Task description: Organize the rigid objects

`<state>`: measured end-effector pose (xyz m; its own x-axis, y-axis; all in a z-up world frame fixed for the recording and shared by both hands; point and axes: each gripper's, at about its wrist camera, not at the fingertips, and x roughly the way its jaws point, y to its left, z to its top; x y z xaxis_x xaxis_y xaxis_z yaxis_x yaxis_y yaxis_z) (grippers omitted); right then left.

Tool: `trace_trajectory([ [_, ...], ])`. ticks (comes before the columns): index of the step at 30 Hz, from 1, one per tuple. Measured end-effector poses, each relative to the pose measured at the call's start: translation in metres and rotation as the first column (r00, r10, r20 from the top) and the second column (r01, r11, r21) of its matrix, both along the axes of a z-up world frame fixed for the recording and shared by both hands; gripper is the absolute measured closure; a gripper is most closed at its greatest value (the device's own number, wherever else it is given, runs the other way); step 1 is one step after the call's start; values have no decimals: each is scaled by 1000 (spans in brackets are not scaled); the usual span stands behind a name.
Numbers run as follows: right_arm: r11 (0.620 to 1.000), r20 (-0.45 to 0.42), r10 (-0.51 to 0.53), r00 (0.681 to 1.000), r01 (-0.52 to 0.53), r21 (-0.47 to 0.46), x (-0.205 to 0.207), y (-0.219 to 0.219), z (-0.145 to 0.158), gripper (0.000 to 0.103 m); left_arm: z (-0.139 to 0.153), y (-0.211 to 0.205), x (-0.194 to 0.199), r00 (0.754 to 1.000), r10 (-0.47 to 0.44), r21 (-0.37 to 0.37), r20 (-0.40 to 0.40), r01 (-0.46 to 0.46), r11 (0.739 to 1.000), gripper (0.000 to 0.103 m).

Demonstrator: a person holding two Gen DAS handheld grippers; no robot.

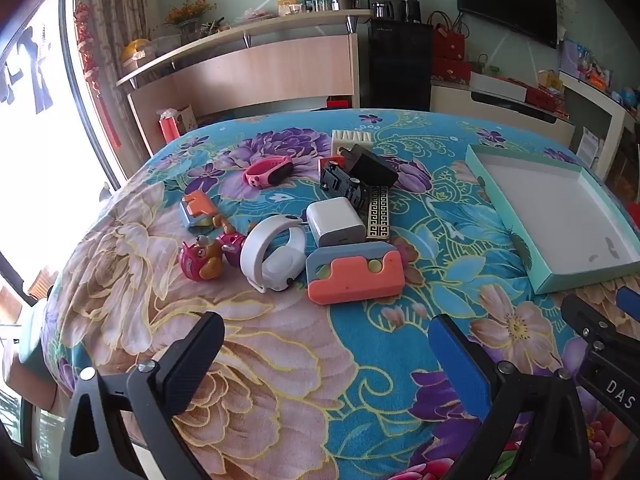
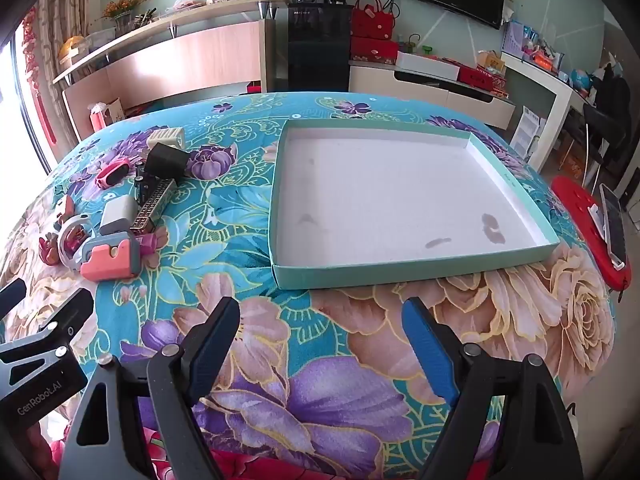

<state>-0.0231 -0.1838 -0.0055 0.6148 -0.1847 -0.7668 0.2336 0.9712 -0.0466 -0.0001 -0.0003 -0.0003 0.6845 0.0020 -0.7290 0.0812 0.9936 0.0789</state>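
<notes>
A pile of small rigid objects lies on the flowered cloth: an orange and grey block (image 1: 354, 276), a white watch band (image 1: 274, 258), a white charger (image 1: 336, 220), a patterned gold bar (image 1: 379, 212), black parts (image 1: 352, 178), a pink band (image 1: 268, 172) and pink toys (image 1: 202, 262). The pile also shows in the right wrist view, with the block (image 2: 112, 258) nearest. A shallow teal tray (image 2: 400, 270) with a white floor stands empty to the right. My left gripper (image 1: 326, 346) is open, short of the block. My right gripper (image 2: 320, 332) is open before the tray's front wall.
The table (image 1: 260, 380) drops off at its far and left edges. A red stool (image 2: 584, 224) with a phone stands right of the table. A wooden counter (image 1: 256, 68), a black cabinet and a TV line the back wall.
</notes>
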Motion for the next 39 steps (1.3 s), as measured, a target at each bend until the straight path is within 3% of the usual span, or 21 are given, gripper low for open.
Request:
trace_trajectory([
  [39, 1000, -8, 0, 1000, 0, -13, 0, 1, -2, 19, -12, -1, 6, 998, 13, 8, -65, -13, 1000, 0],
])
